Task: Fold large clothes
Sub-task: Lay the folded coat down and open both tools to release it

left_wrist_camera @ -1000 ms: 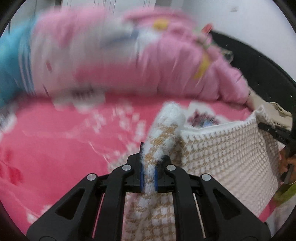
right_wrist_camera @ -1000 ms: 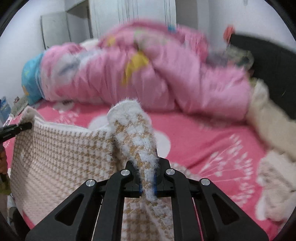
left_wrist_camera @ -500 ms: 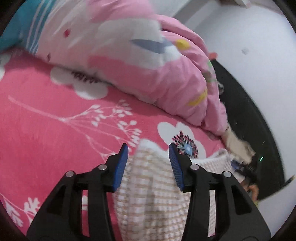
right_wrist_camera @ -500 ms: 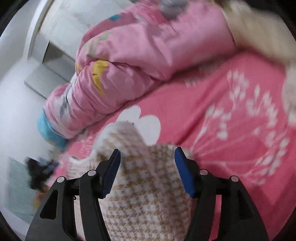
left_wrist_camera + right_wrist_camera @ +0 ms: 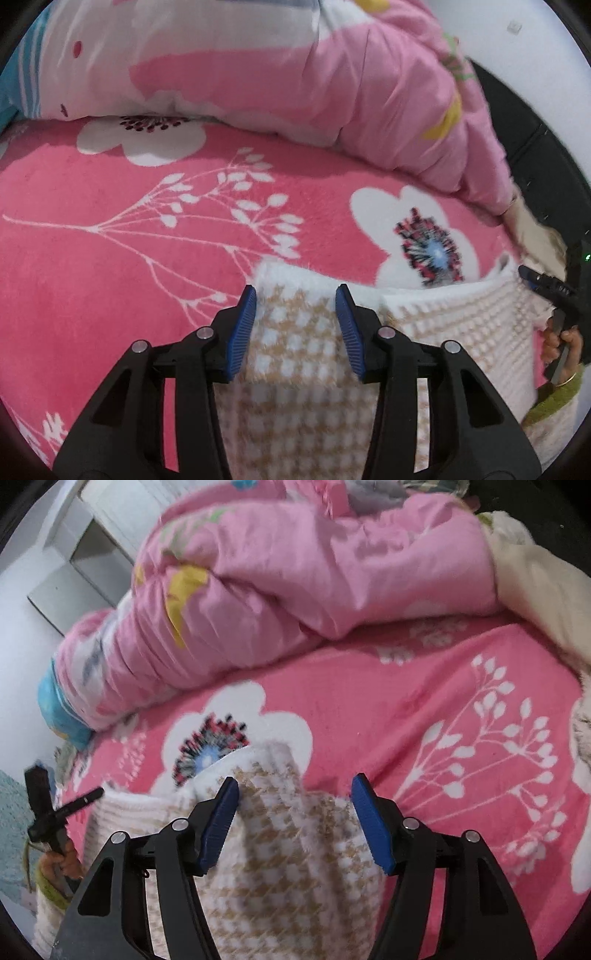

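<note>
A fuzzy tan-and-white houndstooth garment (image 5: 295, 369) lies on the pink floral bed sheet (image 5: 110, 258). Its upper left corner sits between the blue pads of my left gripper (image 5: 295, 317), whose jaws are closing; the pads do not press on it. In the right wrist view the other corner of the garment (image 5: 288, 849) lies between the closing jaws of my right gripper (image 5: 295, 812). There the cloth brushes the left pad and stays apart from the right pad. Each view shows the other gripper at the garment's far edge, held by a hand (image 5: 561, 343).
A rumpled pink quilt (image 5: 295, 74) is piled along the far side of the bed. A cream fluffy cloth (image 5: 535, 583) lies at the right. A dark headboard (image 5: 535, 147) stands behind it, and white cupboards (image 5: 85, 554) stand at the back left.
Both grippers were shut on raised corners of the garment and have let go. The corners now lie flat on the bed, and both grippers have tipped down toward it.
</note>
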A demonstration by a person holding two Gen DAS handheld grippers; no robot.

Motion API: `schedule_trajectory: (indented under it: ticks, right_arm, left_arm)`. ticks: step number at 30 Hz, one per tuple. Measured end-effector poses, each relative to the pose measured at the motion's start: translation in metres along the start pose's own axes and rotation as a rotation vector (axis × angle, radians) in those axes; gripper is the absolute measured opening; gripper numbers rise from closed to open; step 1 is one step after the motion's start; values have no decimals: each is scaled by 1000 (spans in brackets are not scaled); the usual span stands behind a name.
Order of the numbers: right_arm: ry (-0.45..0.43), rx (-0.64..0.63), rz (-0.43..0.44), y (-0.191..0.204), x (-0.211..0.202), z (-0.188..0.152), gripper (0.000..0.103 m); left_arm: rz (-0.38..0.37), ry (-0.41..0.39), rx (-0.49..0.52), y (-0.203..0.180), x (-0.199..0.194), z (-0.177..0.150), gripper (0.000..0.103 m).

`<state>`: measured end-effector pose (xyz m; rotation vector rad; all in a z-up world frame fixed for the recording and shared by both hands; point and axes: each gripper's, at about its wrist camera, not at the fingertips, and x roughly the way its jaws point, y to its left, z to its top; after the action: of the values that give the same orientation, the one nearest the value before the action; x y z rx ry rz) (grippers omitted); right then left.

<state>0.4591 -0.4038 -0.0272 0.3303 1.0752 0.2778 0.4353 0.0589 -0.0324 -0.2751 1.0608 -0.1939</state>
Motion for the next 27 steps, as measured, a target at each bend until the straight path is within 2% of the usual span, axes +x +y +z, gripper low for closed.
schedule_trajectory:
  ticks: [1,2,5,7,8,9,10,11,12,13,14,15,16,17,19,22,24,26,27]
  right_arm:
    - [5,1,17,1,4,-1,23]
    - [-8,-2,27,5,2,-2,12]
    - [-97,-76,10,23,-11,-4,9]
    - [-107,-69,16,23,-8,-3,9]
    - [-86,-35,18,17,0,-1,9]
    - [-54,1,26,10,9,-1,12]
    - [3,48,57,-1,22,-1,24]
    - [69,132,133,-19,36,-3,30]
    - [74,195,198,-31,36,-5,30]
    - [64,289,287,-47,32,-6,31]
    - [46,371,357,-62,24,-8,48]
    - [25,418,380,-73,16,-10,61]
    - [-13,453,385,-83,2,-11,67]
    - [-38,459,351,-88,-10,-12,67]
    - [-94,412,259,-83,-33,-12,67]
    - [-143,177,151,-28,-57,-16,67]
    - [-146,4,77,12,-54,-27,66]
    - [-112,-145,42,41,-39,-47,65]
    - [-86,-163,30,42,-29,-54,65]
  left_arm:
    - [31,7,21,-2,3,0,19]
    - [42,6,37,-3,3,1,9]
    - [52,-69,67,-8,-19,2,6]
    - [59,-115,61,-7,-31,5,6]
    - [65,-108,49,-4,-29,8,6]
    - [70,-87,34,-1,-23,10,7]
    - [72,-54,10,5,-15,10,9]
    - [67,-25,-10,11,-8,10,13]
    - [49,-9,-33,17,-6,9,16]
    - [21,-14,-59,23,-10,7,18]
    - [-22,-33,-96,31,-19,5,26]
    - [-49,-50,-114,36,-26,4,34]
    - [-77,-80,-137,44,-38,3,35]
    - [-84,-104,-143,49,-50,2,35]
    - [-96,-130,-127,46,-65,0,35]
    - [-218,-116,-61,22,-87,-17,36]
    - [-275,-75,-33,6,-88,-34,46]
    - [-308,-40,-38,-3,-81,-58,53]
    - [-302,-19,-64,-1,-71,-70,56]
